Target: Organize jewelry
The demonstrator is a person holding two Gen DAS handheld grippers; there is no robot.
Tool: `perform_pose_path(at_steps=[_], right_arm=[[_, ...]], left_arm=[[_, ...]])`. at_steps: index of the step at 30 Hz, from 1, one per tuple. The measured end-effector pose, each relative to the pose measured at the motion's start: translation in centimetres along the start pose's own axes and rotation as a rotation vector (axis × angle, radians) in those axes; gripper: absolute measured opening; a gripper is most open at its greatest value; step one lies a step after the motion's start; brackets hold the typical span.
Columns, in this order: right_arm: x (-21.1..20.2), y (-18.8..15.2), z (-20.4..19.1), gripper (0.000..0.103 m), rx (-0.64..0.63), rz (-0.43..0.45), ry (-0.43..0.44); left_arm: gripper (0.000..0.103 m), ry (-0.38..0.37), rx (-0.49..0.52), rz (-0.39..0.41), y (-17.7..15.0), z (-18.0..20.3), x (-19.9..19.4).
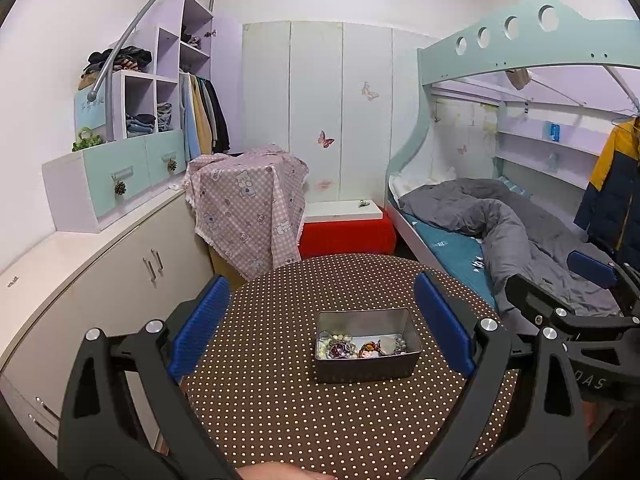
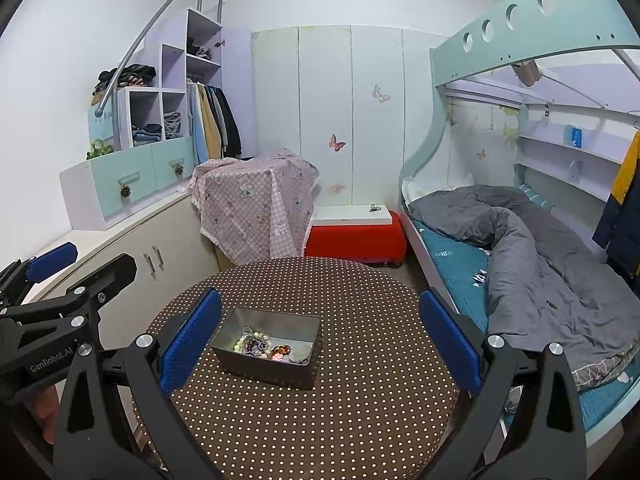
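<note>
An open grey metal tin (image 1: 366, 366) stands on a round table with a brown polka-dot cloth (image 1: 280, 400). It holds a tangle of jewelry (image 1: 360, 347): pale beads, dark purple pieces and an amber piece. My left gripper (image 1: 322, 326) is open and empty, held above the table just behind the tin. In the right wrist view the tin (image 2: 268, 368) with the jewelry (image 2: 262, 346) sits left of centre. My right gripper (image 2: 320, 338) is open and empty over the table (image 2: 360, 400). Each gripper shows at the edge of the other's view.
A bunk bed with a grey duvet (image 1: 520, 236) runs along the right. A red stool with a white board (image 1: 346, 226) and a cloth-covered box (image 1: 248, 204) stand beyond the table. A low cabinet (image 1: 100, 264) lines the left wall.
</note>
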State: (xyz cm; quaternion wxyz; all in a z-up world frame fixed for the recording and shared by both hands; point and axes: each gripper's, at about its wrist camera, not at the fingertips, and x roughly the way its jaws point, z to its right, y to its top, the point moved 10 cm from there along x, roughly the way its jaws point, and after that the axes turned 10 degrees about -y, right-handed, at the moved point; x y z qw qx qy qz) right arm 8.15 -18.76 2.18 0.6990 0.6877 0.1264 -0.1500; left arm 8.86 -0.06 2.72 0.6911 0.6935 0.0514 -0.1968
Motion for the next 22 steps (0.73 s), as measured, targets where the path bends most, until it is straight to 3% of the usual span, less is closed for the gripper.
perform_pose_path(at_steps=[22], right_arm=[[1.0, 0.0, 0.0, 0.095, 0.001, -0.019, 0.009]], left_arm=[[0.091, 0.007, -0.008, -0.013, -0.2, -0.6, 0.5]])
